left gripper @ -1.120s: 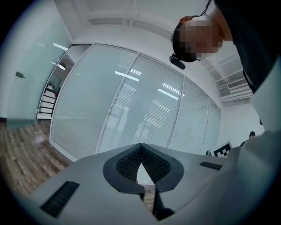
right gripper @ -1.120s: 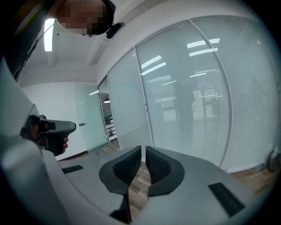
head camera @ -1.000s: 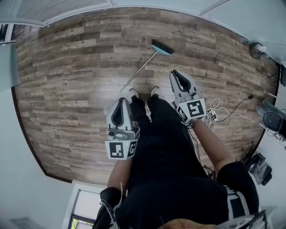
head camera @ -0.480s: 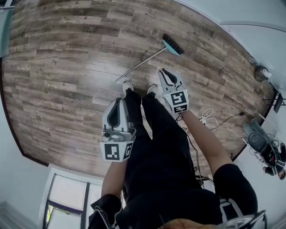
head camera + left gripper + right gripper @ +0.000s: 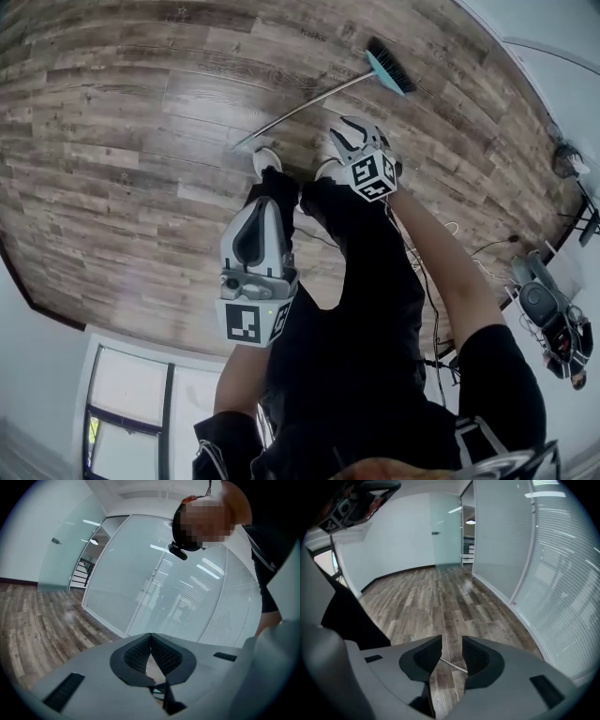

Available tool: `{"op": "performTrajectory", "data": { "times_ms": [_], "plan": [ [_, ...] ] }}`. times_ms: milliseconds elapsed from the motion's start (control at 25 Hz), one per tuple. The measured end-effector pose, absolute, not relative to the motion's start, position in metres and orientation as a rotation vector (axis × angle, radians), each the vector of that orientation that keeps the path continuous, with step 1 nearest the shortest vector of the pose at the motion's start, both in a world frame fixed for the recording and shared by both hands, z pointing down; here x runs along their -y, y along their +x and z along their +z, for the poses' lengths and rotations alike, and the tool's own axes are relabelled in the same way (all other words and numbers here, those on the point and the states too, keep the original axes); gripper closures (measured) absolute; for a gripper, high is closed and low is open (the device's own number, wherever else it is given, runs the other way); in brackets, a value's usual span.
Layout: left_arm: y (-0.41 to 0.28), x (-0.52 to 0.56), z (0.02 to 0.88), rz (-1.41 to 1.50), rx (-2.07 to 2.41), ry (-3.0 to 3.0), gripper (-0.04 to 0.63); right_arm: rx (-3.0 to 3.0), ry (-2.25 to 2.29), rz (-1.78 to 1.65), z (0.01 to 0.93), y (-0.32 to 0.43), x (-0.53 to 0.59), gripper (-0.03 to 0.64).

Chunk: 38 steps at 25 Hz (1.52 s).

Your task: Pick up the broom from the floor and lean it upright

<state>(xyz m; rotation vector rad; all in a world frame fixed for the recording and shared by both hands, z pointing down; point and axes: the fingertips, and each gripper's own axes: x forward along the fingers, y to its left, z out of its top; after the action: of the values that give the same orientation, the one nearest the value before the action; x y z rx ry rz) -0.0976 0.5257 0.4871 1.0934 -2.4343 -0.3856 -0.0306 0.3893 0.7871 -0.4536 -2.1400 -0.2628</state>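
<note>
I see a wood-plank floor (image 5: 122, 141) in mixed brown and grey tones, with the boards running across the head view. The broom (image 5: 309, 101) lies flat on it, its thin metal handle slanting up to the right to a teal brush head (image 5: 389, 70) with dark bristles. The person's two pale shoes (image 5: 267, 161) stand on the boards just beside the handle's near end. Off to the right, white cables (image 5: 469, 246) trail over the floor near a dark device (image 5: 539, 302).
</note>
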Motion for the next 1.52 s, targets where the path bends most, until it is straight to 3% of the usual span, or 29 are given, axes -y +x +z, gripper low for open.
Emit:
{"op": "performTrajectory", "data": {
  "times_ms": [760, 1520],
  "plan": [
    [-0.112, -0.535, 0.702, -0.311, 2.397, 1.075, 0.577, 1.829, -0.842, -0.518, 1.101, -0.023, -0.403, 0.476],
    [-0.107, -0.56, 0.718, -0.456, 2.369, 1.002, 0.577, 1.526, -1.082, -0.786, 1.212, 0.003, -0.423, 0.476]
  ]
}}
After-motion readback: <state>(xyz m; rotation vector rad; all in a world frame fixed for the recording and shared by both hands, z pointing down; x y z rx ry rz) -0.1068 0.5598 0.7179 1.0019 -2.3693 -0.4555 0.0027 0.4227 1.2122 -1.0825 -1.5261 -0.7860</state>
